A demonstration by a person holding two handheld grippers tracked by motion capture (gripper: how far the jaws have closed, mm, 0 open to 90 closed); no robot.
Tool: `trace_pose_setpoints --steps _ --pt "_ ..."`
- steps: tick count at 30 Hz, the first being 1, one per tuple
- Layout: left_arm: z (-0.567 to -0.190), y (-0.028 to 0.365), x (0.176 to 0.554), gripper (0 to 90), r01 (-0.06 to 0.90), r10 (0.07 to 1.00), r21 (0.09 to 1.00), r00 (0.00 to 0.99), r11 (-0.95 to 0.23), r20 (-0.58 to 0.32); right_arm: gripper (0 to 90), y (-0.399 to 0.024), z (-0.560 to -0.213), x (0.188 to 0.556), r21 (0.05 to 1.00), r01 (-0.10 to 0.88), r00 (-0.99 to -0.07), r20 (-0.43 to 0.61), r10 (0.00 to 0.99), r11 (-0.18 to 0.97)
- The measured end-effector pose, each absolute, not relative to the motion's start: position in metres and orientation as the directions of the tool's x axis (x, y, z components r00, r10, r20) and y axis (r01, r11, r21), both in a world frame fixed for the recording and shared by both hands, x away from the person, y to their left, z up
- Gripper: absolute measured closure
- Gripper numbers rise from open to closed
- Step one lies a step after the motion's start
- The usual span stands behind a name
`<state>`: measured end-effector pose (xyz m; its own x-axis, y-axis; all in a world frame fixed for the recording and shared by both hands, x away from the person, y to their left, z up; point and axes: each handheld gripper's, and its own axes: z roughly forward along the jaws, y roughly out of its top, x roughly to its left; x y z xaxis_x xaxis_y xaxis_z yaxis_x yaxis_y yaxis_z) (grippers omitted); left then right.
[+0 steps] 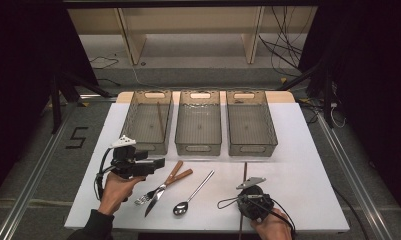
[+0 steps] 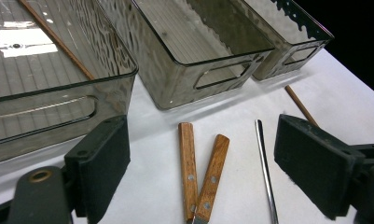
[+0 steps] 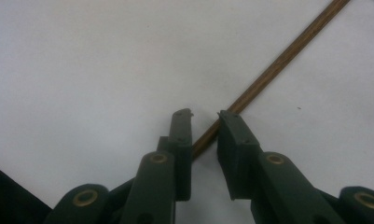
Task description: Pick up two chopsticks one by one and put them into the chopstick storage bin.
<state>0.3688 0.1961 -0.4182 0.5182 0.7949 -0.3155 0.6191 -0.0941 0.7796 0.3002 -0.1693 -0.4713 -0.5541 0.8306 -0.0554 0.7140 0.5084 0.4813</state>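
The white table (image 1: pixel 308 150) carries three smoky plastic bins (image 1: pixel 198 122) in a row at its far side; the leftmost bin (image 1: pixel 147 120) holds one wooden chopstick (image 1: pixel 159 119). Nearer the person lie a wood-handled knife (image 1: pixel 164 186) and fork (image 1: pixel 163 188), crossed, with a metal spoon (image 1: pixel 193 194) just beside them. The left tool (image 1: pixel 155 163) hovers beside the utensil handles, jaws spread wide with nothing between them. The right tool (image 3: pixel 204 114) points down at the table, jaws narrowed about a second chopstick (image 3: pixel 273 67), which lies flat on the table and passes between the tips; whether the pads press it cannot be told.
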Motion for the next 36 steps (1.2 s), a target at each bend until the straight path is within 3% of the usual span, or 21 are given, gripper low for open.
trace_pose_setpoints --steps 17,36 --pt "-0.4200 0.1946 0.3697 18.1 0.620 0.792 0.778 0.525 -0.104 -0.312 68.8 -0.1688 -0.4727 0.2984 0.462 0.728 -0.549 -0.050 0.834 0.507" --pt "-0.4217 0.1909 0.3696 18.1 0.621 0.790 0.776 0.528 -0.108 -0.312 75.8 -0.1696 -0.4730 0.2923 0.485 0.711 -0.556 -0.055 0.829 0.509"
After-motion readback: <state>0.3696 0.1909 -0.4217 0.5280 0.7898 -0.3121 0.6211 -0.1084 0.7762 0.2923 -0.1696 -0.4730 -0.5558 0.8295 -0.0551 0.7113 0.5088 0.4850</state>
